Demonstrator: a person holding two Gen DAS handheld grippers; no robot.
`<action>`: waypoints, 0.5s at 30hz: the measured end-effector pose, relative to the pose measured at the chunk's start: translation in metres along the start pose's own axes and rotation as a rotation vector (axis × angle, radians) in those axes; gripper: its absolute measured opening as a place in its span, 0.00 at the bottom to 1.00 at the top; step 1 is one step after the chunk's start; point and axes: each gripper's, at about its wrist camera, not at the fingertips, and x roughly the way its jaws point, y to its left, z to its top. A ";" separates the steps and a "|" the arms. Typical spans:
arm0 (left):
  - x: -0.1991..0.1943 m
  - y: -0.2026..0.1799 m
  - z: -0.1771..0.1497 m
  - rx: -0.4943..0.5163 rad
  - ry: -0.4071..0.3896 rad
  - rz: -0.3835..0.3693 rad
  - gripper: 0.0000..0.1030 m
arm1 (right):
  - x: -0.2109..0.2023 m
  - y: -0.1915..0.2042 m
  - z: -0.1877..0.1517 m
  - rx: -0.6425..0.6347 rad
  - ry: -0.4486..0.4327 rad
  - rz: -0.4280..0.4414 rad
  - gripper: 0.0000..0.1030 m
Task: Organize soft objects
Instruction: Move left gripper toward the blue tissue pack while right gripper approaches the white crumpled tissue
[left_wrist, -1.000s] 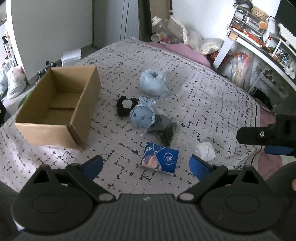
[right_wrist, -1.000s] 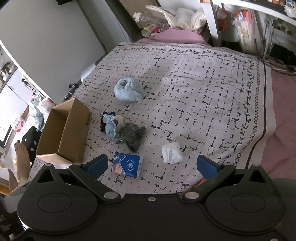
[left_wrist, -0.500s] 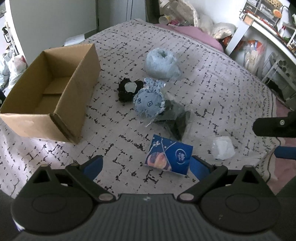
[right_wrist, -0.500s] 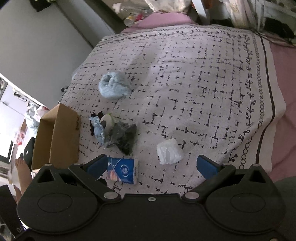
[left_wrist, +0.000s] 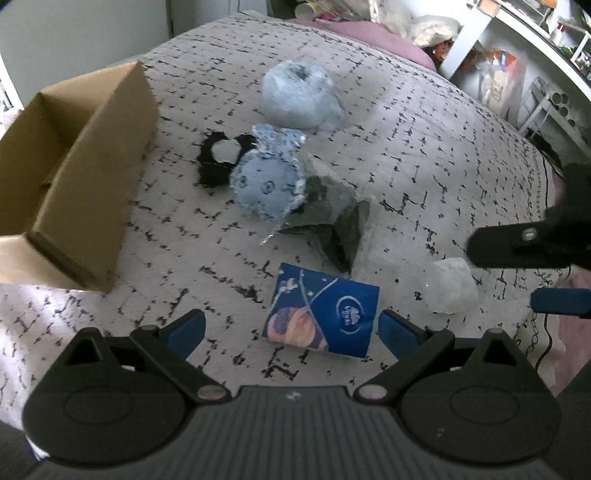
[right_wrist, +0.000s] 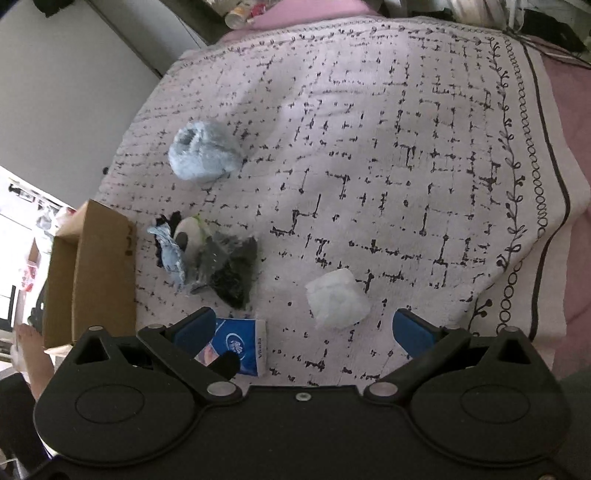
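Both grippers hover with fingers spread wide and nothing between them: the left gripper (left_wrist: 291, 328) over a flat blue tissue packet (left_wrist: 322, 310), the right gripper (right_wrist: 303, 326) over a crumpled white wad (right_wrist: 338, 298). On the patterned grey bedspread (right_wrist: 406, 155), a fluffy pale-blue bundle (left_wrist: 300, 95), bagged blue plush (left_wrist: 266, 181) and dark bagged cloth (left_wrist: 332, 218) lie beside the open cardboard box (left_wrist: 74, 173).

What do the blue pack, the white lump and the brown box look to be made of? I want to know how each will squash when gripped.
Blue pack: glossy printed plastic film, probably around tissues; it shows sheen and a soft edge. White lump: looks like crumpled tissue or thin wrap, matte and creased; hard to tell which. Brown box: plain matte cardboard, with raw cut edges and folded flaps.
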 end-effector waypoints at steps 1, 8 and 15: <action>0.002 0.000 0.001 -0.004 0.005 -0.010 0.97 | 0.002 0.001 0.000 -0.001 0.003 -0.005 1.00; 0.019 -0.003 0.003 -0.017 0.044 -0.017 0.97 | 0.018 0.000 0.003 0.031 0.039 -0.015 1.00; 0.029 0.003 -0.002 -0.095 0.046 -0.035 0.85 | 0.034 -0.024 0.011 0.206 0.089 0.026 1.00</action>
